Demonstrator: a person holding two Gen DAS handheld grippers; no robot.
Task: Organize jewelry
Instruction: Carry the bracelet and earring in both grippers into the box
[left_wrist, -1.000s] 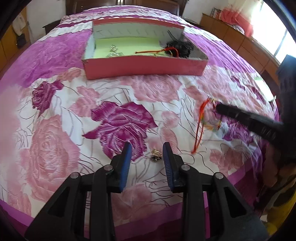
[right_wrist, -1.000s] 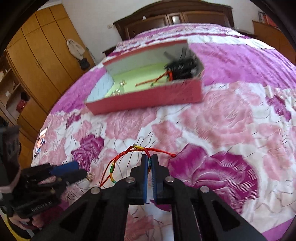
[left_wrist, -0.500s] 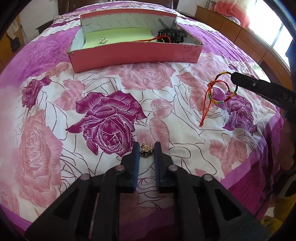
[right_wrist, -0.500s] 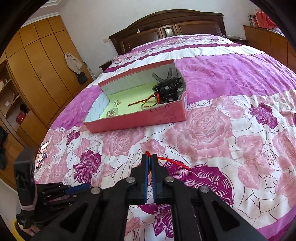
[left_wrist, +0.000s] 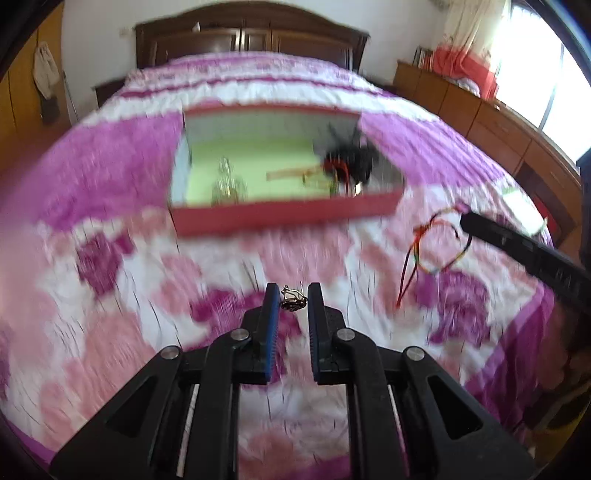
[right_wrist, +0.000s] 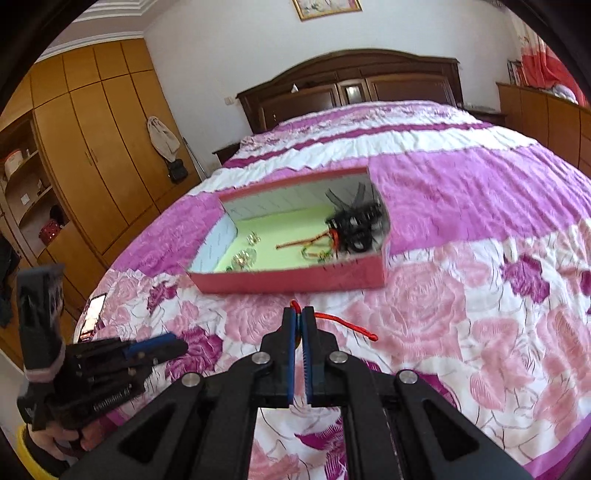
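Above the near edge of the bed (left_wrist: 110, 332), your left gripper (left_wrist: 291, 295) now carries the small gold earring (left_wrist: 293, 300) clear of the cover; half a second ago it was only closing on it there. Your right gripper (right_wrist: 298, 317), clenched on the red cord bracelet (left_wrist: 437, 243), has also risen. Both pieces are ready for the pink box (right_wrist: 295, 277) mid-bed. Only your left view shows the earring and the bracelet's full loop; your right view shows just a red tail (right_wrist: 347, 326), but a sharper box interior.
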